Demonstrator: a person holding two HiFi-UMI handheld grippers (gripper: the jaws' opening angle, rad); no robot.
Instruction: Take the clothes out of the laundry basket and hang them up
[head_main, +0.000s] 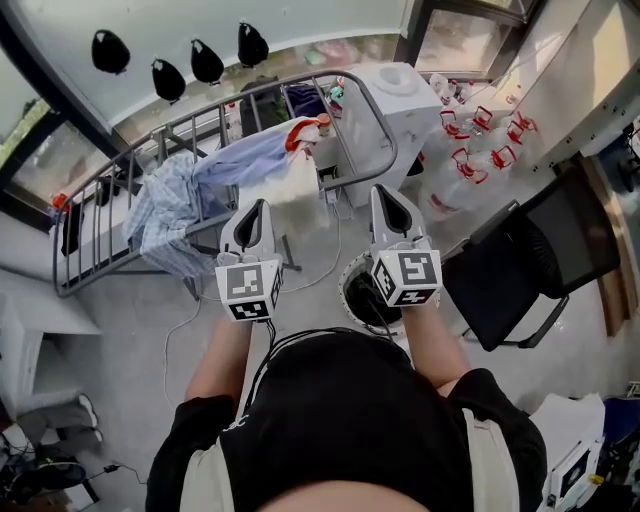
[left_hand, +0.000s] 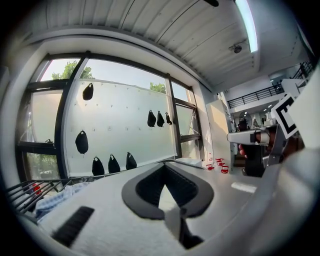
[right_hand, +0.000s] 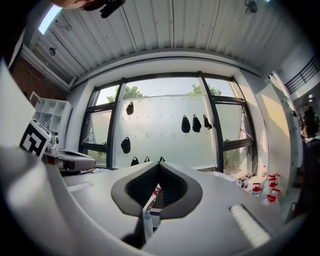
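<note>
Left gripper (head_main: 256, 212) and right gripper (head_main: 388, 200) both closed tight, empty, side by side; blue shirt (head_main: 195, 185) draped over rack (head_main: 100, 222) at 11 o'clock.

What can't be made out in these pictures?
1. Laundry basket, head view: the right gripper covers most of it, so its contents cannot be told.
2. Drying rack, left gripper view: only a corner shows at the lower left; the left gripper hides the rest with its own body.
3. Small red-and-white items, head view: too small to identify.
</note>
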